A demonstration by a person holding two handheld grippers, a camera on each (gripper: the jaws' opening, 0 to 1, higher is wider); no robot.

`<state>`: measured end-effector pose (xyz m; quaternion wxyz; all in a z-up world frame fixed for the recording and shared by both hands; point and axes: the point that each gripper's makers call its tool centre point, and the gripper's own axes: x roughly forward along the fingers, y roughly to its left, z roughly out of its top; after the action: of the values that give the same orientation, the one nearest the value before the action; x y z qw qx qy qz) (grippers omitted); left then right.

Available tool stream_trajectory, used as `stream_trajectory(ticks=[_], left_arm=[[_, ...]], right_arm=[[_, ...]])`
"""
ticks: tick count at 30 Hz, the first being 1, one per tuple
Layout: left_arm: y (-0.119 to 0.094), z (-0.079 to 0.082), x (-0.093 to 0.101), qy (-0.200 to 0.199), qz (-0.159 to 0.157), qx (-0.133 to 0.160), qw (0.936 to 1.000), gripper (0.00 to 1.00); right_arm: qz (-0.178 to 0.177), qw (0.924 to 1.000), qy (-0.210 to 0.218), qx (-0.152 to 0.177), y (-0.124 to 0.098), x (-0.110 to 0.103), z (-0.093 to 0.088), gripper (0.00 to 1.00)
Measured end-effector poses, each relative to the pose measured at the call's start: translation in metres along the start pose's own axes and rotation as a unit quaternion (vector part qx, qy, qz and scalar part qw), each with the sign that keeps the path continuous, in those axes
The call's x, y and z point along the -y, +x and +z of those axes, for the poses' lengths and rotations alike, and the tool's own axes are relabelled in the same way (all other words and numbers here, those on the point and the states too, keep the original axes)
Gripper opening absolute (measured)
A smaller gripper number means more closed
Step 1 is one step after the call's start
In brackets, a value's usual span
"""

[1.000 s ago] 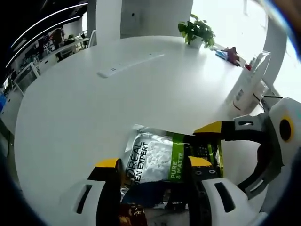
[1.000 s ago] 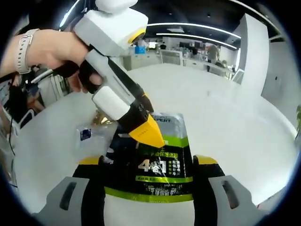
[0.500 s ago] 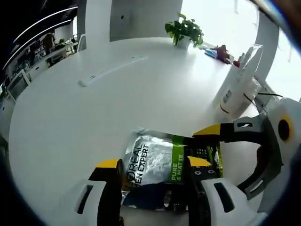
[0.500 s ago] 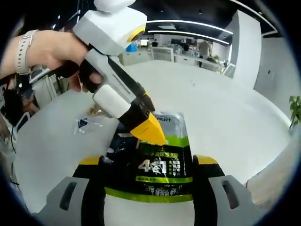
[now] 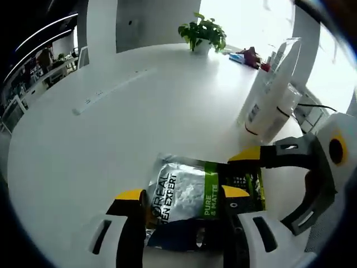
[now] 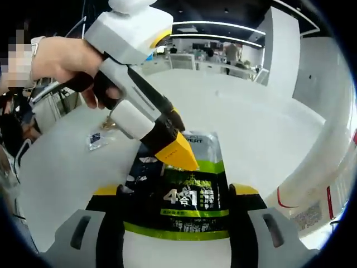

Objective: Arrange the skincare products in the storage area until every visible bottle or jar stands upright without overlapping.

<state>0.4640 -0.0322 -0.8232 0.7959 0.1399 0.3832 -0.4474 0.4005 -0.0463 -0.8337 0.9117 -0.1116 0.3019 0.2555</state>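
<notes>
A silver, black and green L'Oreal Men Expert pouch (image 5: 187,192) hangs above the white table (image 5: 111,139), spanning the gap between my left gripper's (image 5: 183,195) jaws, which press on it. My right gripper (image 5: 268,162) comes in from the right, one yellow fingertip lying on the pouch's dark end. In the right gripper view the same pouch (image 6: 192,206) fills the space between my right gripper's (image 6: 174,192) jaws, and the left gripper (image 6: 175,152), held by a hand (image 6: 67,61), rests its yellow tip on the pouch's upper part. White bottles in clear wrap (image 5: 273,100) stand at the table's right edge.
A small blue-marked sachet (image 6: 100,138) lies flat on the table behind the left gripper. A potted plant (image 5: 202,34) and small coloured items (image 5: 248,56) stand at the far edge. A long white strip (image 5: 111,89) lies on the tabletop. A white bottle (image 6: 312,167) is close on the right.
Both views have swung, so the white bottles now sit nearer and larger in each. The pouch and both grippers keep the same places relative to one another.
</notes>
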Motion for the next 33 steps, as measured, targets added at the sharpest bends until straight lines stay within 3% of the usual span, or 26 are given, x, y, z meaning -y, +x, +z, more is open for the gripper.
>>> stream_trajectory(ticks=[18, 33], left_arm=[[0.016, 0.018, 0.041, 0.027, -0.031, 0.0, 0.9992, 0.46], [0.025, 0.027, 0.074, 0.054, -0.054, -0.002, 0.9971, 0.46]], right_arm=[[-0.04, 0.9984, 0.037, -0.012, -0.027, 0.015, -0.02, 0.76], [-0.076, 0.995, 0.065, -0.008, -0.043, 0.014, -0.032, 0.77]])
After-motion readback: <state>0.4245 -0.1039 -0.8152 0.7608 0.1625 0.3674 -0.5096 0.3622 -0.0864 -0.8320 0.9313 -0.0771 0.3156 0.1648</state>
